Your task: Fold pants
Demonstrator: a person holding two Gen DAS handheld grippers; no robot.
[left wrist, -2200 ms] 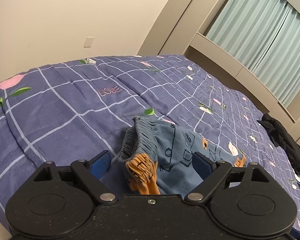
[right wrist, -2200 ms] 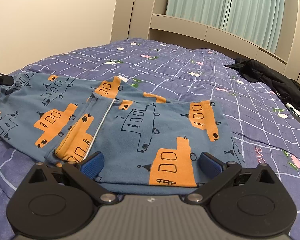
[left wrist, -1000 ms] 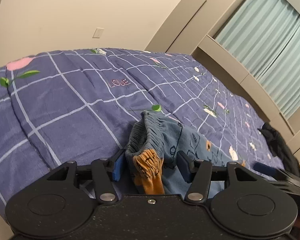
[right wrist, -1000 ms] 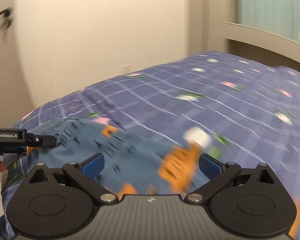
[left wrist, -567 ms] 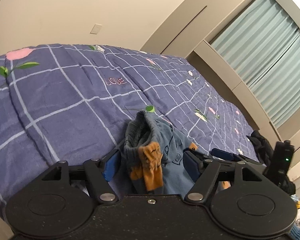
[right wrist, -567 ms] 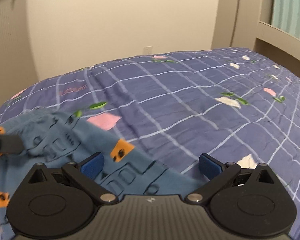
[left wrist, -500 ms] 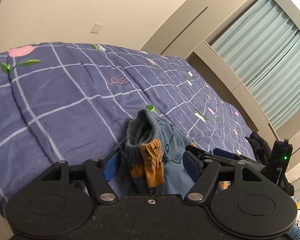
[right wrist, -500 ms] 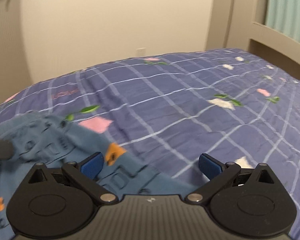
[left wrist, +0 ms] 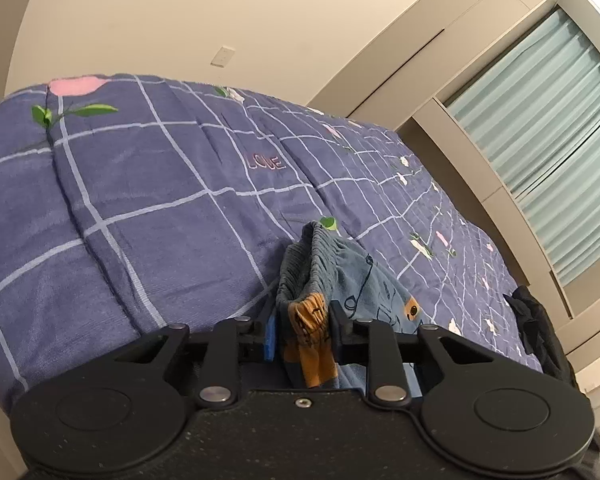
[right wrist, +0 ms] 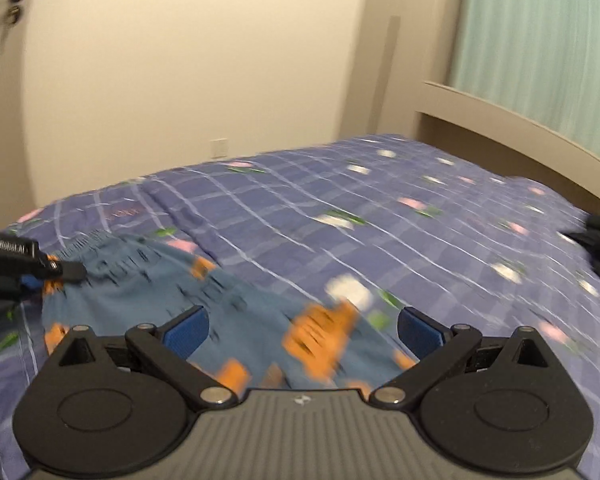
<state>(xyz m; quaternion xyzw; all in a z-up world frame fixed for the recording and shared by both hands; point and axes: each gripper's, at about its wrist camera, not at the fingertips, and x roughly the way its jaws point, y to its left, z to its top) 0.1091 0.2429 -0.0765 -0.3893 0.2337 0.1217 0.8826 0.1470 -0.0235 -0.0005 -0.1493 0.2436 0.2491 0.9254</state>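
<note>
Left wrist view shows one left gripper (left wrist: pixel 302 326) closing on the single pants' (left wrist: pixel 332 280) waistband, while only the right wrist view shows the right gripper (right wrist: pixel 302 330) wide open.

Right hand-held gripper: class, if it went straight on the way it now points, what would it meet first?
Most likely the blue pants, which lie spread just ahead of the open right hand-held gripper on the purple quilt. The picture is blurred, so depth is uncertain.
</note>
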